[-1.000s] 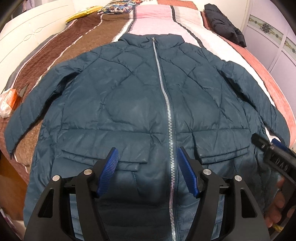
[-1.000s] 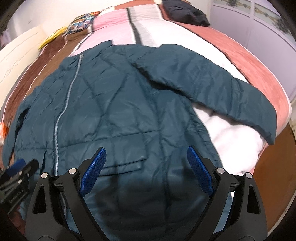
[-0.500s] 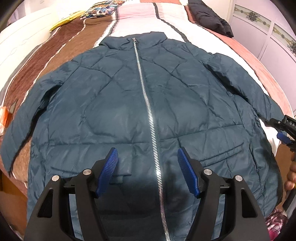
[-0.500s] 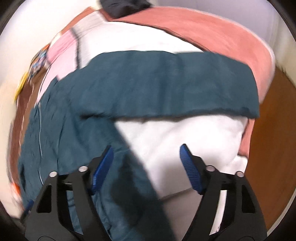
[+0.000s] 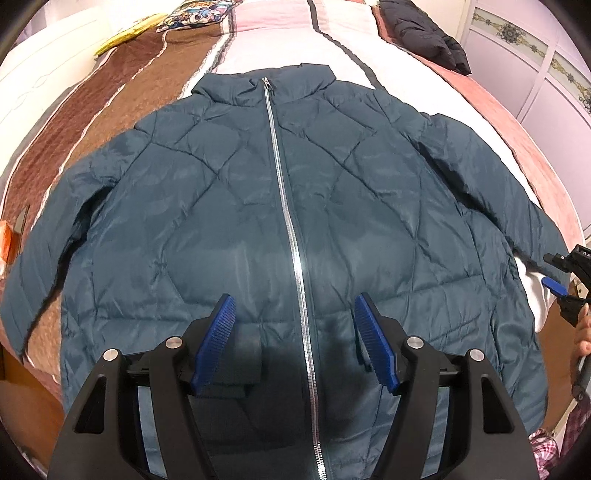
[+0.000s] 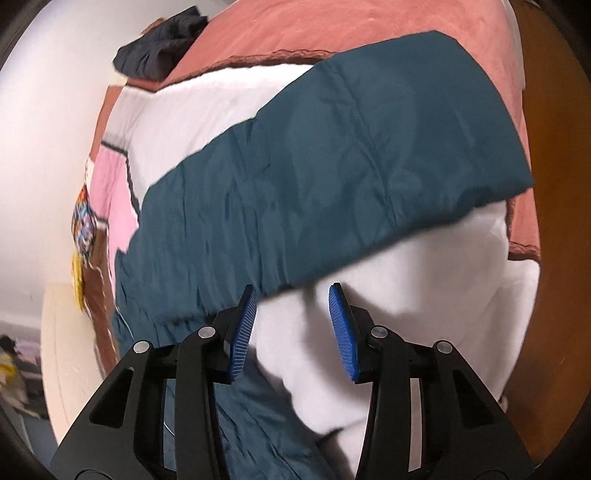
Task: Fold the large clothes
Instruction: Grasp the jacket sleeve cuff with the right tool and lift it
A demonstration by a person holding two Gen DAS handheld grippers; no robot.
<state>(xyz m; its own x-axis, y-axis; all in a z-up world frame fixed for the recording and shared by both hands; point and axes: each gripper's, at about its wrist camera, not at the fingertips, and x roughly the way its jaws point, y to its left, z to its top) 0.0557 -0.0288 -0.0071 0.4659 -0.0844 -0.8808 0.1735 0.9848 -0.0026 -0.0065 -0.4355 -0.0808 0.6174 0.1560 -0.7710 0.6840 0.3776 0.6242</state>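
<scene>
On the bed (image 5: 491, 110) the jacket (image 5: 236, 206) is laid flat, zipped, unfolded. The left claw (image 5: 293, 341) is held wide, empty. The right claw (image 6: 293, 328), just narrowed, grips nothing beside the sleeve (image 6: 351, 177); every fold remains.

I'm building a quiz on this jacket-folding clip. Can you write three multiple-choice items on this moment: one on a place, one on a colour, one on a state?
1. Where does the black garment lie?
A. On the far end of the bed, beyond the jacket's collar
B. On top of the jacket's front
C. On the floor

2. What colour is the jacket?
A. Bright red
B. Dark teal
C. Yellow

3. How is the jacket's zipper?
A. Fully undone
C. Missing
B. Closed up to the collar

Answers:
1 A: it sits on the bed past the collar, apart from the jacket.
2 B: the quilted cloth is dark teal in both views, as is the sleeve.
3 B: the silver teeth run joined to the collar.
</scene>
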